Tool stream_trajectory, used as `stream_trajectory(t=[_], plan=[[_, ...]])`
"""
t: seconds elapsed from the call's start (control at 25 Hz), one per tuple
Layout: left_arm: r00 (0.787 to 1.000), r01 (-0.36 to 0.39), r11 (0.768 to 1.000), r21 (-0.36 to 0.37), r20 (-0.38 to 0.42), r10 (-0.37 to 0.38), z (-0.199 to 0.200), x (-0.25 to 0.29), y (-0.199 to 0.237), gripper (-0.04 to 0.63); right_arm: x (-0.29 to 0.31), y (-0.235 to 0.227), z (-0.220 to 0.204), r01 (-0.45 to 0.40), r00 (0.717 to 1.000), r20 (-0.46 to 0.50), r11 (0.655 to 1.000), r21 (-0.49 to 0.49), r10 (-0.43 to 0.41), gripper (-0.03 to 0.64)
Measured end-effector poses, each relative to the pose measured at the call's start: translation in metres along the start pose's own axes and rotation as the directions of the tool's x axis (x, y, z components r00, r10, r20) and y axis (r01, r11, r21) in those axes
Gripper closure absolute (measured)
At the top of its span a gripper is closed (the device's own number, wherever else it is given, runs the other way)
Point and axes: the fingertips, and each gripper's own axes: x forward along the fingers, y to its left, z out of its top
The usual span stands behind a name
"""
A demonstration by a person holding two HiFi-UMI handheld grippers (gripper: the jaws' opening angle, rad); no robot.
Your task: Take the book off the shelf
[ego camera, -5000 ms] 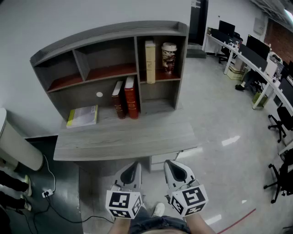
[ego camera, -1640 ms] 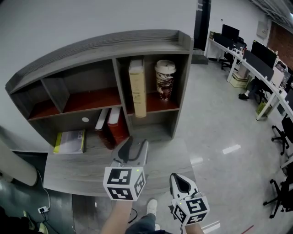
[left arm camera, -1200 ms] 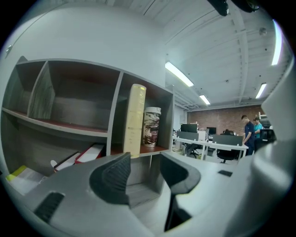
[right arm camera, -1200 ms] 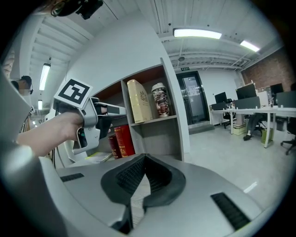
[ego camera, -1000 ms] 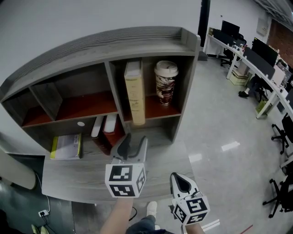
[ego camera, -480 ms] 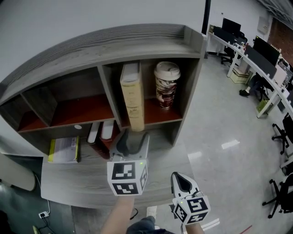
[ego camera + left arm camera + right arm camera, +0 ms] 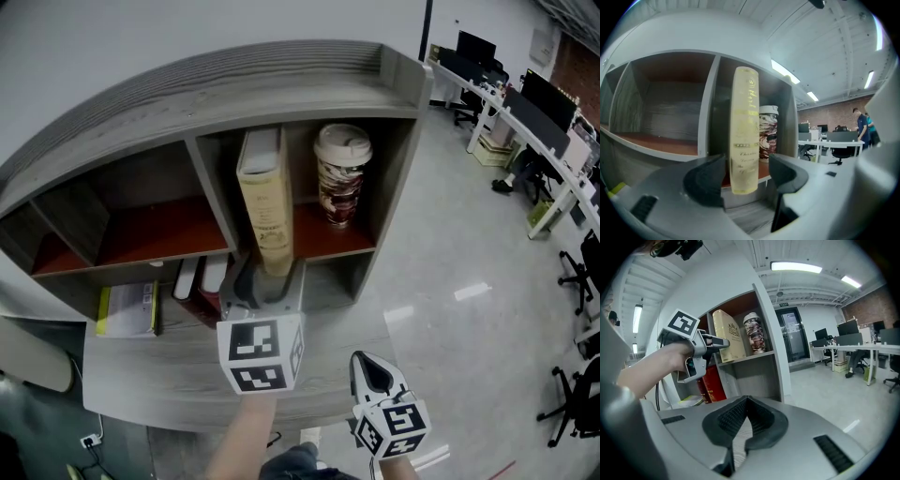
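Observation:
A tall cream book [image 7: 261,202] stands upright in the shelf's upper right compartment, beside a patterned paper cup [image 7: 341,173]. My left gripper [image 7: 267,272] is raised to the book's lower end. Its jaws have just been opening and now stand open. In the left gripper view the book's spine [image 7: 745,126] shows between the two fingers [image 7: 705,180] with a gap on each side, and nothing presses on it. My right gripper [image 7: 370,366] hangs low by the desk's front edge, shut and empty [image 7: 743,401]. The right gripper view shows the left gripper [image 7: 722,342] at the book [image 7: 729,338].
The grey shelf [image 7: 234,84] stands on a grey desk [image 7: 169,375]. Two red books [image 7: 202,281] lean in the lower middle bay, and a yellow-green booklet [image 7: 127,307] lies at lower left. Office desks and chairs [image 7: 553,141] fill the room at right.
The left gripper has moved forward and up to the cream book, and its jaws have spread wider. The right gripper has stayed low near the desk edge.

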Motion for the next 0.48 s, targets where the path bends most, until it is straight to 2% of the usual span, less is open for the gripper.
stream_trajectory(t=[0.48], plan=[[1.0, -0.017, 1.0, 0.004, 0.019, 0.017, 0.013, 0.025, 0.006, 0.328, 0.014, -0.009, 0.004, 0.007, 1.0, -0.005, 1.0, 0.019, -0.007, 0.609]])
